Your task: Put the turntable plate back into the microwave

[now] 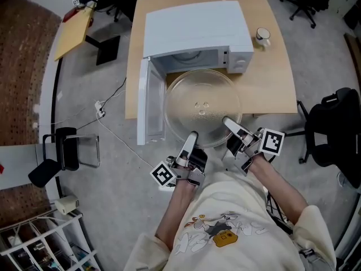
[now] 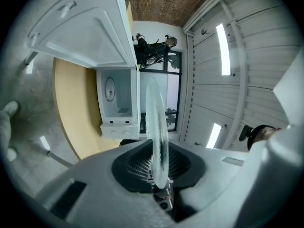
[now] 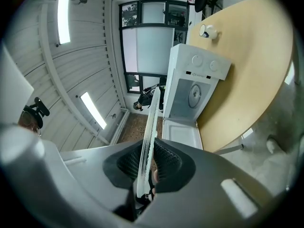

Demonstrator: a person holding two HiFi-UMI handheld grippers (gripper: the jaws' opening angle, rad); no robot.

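- Your left gripper (image 1: 193, 135) has its jaws closed down on the near rim of the turntable plate (image 1: 200, 103). In the left gripper view the glass edge runs straight between the ribbed pads and is pinched there.
- Your right gripper (image 1: 228, 121) grips that same near rim a little further to the right. Its jaws stand at a narrow gap, with one pad pressed on each face of the glass.
- You hold the plate roughly level between the two grippers, in front of the open microwave (image 1: 197, 24). Its far rim lies at the mouth of the cavity, and its near rim reaches out past the front edge of the table (image 1: 271, 78) toward you.
- The plate is not yet inside the cavity — most of the glass shows in front of the oven.
- The microwave stands on the wooden table with its door (image 1: 148, 103) swung wide open, on the left side in the head view and just beside the plate's left rim.
- A white mug (image 1: 262, 35) stands on the table just to the right of the microwave, well apart from the plate.
- A black office chair (image 1: 338, 129) stands on the floor beside the table's right edge.
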